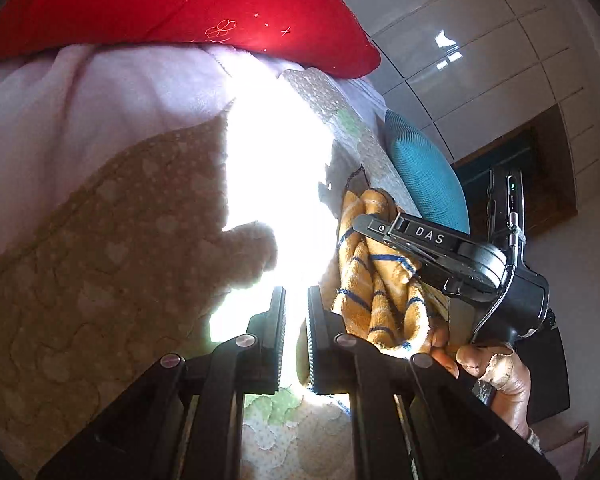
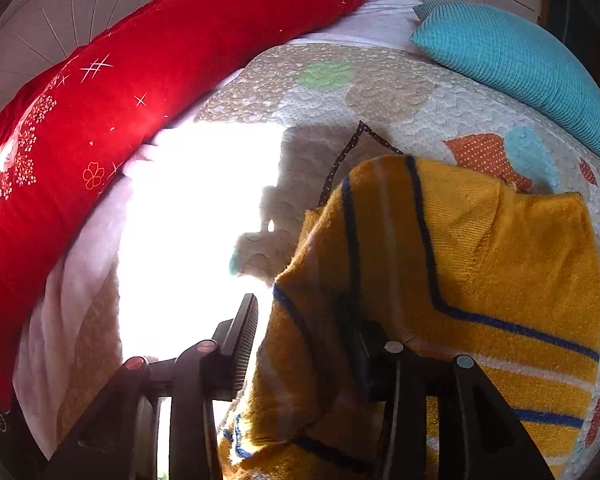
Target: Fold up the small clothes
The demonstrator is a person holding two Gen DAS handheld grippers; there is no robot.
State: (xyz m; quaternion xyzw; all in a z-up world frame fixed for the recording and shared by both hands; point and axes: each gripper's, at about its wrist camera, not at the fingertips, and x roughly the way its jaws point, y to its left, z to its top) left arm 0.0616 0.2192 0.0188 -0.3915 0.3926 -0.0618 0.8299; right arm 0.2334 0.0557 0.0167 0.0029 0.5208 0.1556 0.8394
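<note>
With cloth bunched between the right gripper (image 2: 300, 332) jaws, the striped yellow garment (image 2: 480, 264) could be dragged crooked across the quilt (image 2: 380, 92), since nothing is held by the narrowly parted left gripper (image 1: 296, 340).

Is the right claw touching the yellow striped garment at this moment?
Touching. In the right wrist view, the yellow striped garment drapes over the right claw, covering one finger; the left wrist view also shows its fingers in the bunched cloth.

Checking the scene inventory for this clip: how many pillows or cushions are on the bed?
2. A red pillow lies along the far-left edge; a teal cushion sits at the far right. Others may be hidden beyond the frame or in the sunlit glare.
</note>
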